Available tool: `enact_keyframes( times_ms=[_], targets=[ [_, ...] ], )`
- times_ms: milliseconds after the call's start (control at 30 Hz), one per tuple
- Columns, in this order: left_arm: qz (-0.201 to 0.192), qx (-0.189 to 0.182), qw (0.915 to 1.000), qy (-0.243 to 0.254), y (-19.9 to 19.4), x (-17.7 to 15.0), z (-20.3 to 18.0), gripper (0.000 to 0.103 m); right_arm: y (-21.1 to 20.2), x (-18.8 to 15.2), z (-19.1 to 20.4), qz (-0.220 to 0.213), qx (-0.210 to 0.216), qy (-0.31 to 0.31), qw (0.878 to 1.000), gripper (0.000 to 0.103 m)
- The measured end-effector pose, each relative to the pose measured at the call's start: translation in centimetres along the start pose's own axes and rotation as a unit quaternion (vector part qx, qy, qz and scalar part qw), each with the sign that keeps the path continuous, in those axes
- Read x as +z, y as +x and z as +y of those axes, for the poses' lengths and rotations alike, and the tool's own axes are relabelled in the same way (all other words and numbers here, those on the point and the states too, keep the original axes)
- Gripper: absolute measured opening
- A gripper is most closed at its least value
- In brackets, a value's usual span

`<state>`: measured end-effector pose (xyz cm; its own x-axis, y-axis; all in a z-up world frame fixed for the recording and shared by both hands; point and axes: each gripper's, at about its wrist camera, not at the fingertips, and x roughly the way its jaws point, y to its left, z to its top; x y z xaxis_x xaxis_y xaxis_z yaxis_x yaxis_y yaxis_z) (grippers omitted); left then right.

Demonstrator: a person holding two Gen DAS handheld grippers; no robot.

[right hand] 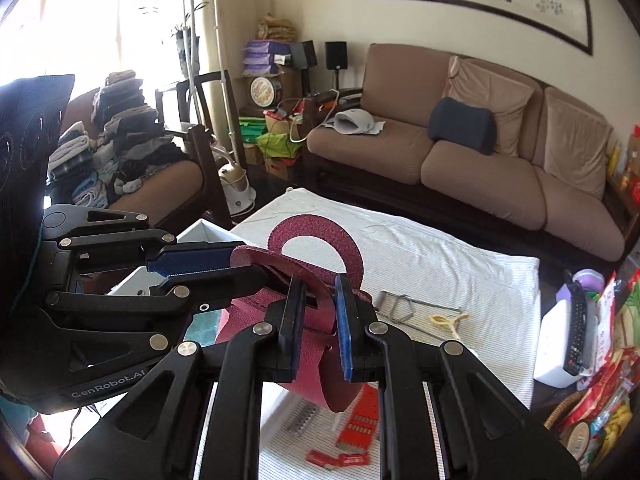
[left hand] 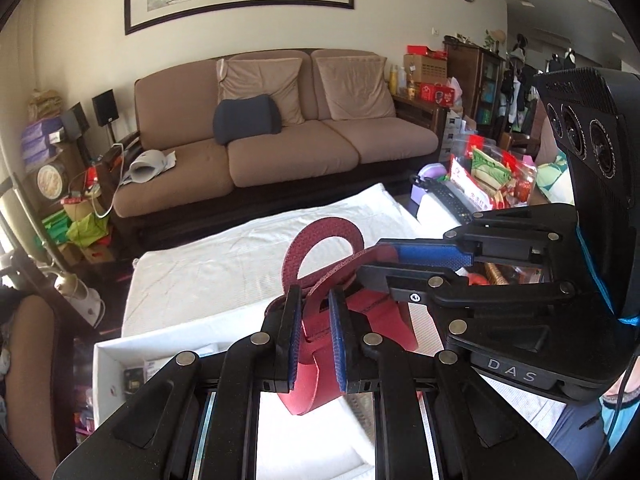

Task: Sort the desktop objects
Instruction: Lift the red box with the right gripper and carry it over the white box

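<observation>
A dark red felt bag (left hand: 384, 320) with two loop handles hangs above the table between both grippers. My left gripper (left hand: 314, 296) is shut on one handle, its blue pads (left hand: 294, 340) pressing the strap from both sides. From the right, my right gripper (left hand: 372, 260) is shut on the other handle. In the right wrist view the right gripper (right hand: 318, 284) clamps a strap of the bag (right hand: 248, 320), and the left gripper (right hand: 244, 262) reaches in from the left, shut on the other handle. One handle loop (right hand: 316, 232) stands upright.
The table wears a white cloth (right hand: 440, 272). On it lie a metal clip (right hand: 400, 304), a yellow clip (right hand: 444, 318) and red strips (right hand: 360, 412). An open white box (left hand: 108, 364) stands at the left edge. A remote (right hand: 576, 320) and snack bags (right hand: 608, 340) crowd the right. A sofa (left hand: 280, 148) is behind.
</observation>
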<state>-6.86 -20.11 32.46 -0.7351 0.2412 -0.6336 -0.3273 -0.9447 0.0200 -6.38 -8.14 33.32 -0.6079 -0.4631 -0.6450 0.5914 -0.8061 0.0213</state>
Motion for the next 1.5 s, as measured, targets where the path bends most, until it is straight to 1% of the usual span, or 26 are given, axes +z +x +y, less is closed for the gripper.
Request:
enact_keyframes(
  times_ms=[133,233,367,500,600,733,1033,1233,1400,1500],
  targets=[
    [0.015,0.013,0.9998,-0.001,-0.4,-1.5,3.2,0.013,2.6,0.5,3.1,0.006,0.019,-0.003,1.000,0.014],
    [0.025,0.017,0.9995,-0.009,0.1,-2.8,5.6,0.013,4.9,0.5,4.8,0.015,0.029,-0.004,0.999,0.014],
    [0.038,0.010,0.9989,-0.026,1.9,-4.5,8.1,0.013,8.2,0.3,6.1,0.032,0.038,-0.001,0.999,0.014],
    [0.055,-0.002,0.9979,-0.034,4.6,-6.4,9.4,0.013,11.4,-0.8,6.4,0.053,0.041,0.000,0.998,0.014],
    [0.068,-0.009,0.9967,-0.042,7.0,-7.6,10.1,0.013,13.9,-2.0,6.2,0.072,0.041,0.005,0.997,0.014],
    [0.078,-0.018,0.9955,-0.051,9.1,-8.6,10.2,0.013,16.6,-3.3,5.5,0.089,0.040,0.018,0.995,0.014],
    [0.093,-0.032,0.9935,-0.057,13.4,-8.8,10.9,0.013,19.6,-4.4,3.8,0.103,0.029,0.026,0.994,0.014],
    [0.118,-0.039,0.9909,-0.052,16.6,-9.4,10.8,0.013,22.1,-5.2,2.1,0.123,0.030,0.039,0.991,0.014],
    [0.134,-0.044,0.9887,-0.048,18.4,-10.3,10.7,0.013,23.5,-6.4,1.4,0.138,0.036,0.044,0.989,0.014],
    [0.151,-0.047,0.9860,-0.054,19.7,-10.8,10.9,0.013,24.5,-7.0,1.1,0.151,0.038,0.049,0.987,0.014]
  ],
)
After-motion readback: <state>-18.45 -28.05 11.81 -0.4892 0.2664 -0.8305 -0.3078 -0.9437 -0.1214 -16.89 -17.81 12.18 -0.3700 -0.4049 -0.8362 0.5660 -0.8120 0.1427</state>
